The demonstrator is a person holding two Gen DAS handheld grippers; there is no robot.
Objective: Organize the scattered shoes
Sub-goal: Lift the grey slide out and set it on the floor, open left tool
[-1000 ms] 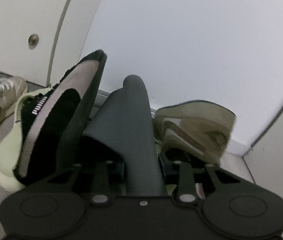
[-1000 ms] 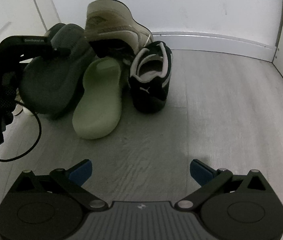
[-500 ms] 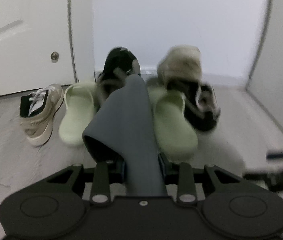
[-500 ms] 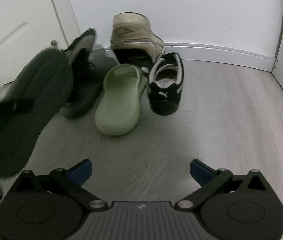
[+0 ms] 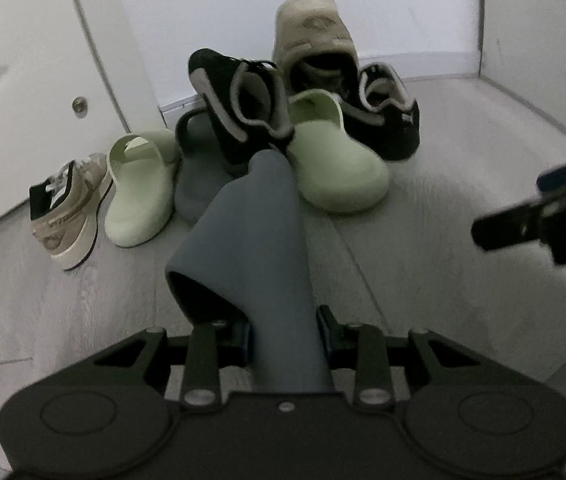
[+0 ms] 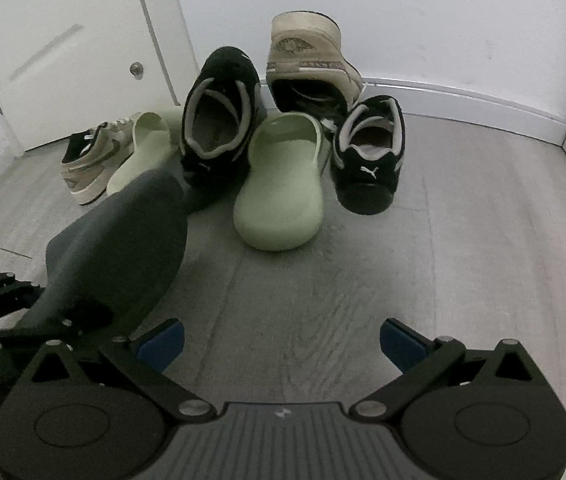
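My left gripper [image 5: 285, 332] is shut on a dark grey slide [image 5: 259, 232], held above the floor, toe pointing at the shoe pile; the same grey slide [image 6: 123, 240] shows at lower left in the right wrist view. A second grey slide [image 5: 195, 168] lies under a black sneaker [image 5: 243, 112]. Two pale green slides [image 5: 139, 188] [image 5: 335, 160], another black sneaker [image 5: 387, 116] and two beige sneakers [image 5: 71, 208] [image 5: 315, 44] lie scattered. My right gripper [image 6: 281, 338] hangs open over bare floor, nothing between its blue pads [image 6: 161, 340].
A white door [image 6: 63, 52] with a round knob stands at the left. White walls and a baseboard [image 6: 463, 96] close off the back and right. Grey wood-look floor [image 6: 463, 220] lies open to the right of the pile.
The left gripper pulled the grey slide back from the pile and rolled upright, so all the shoes came into its view. The right gripper drifted slightly and stayed open.
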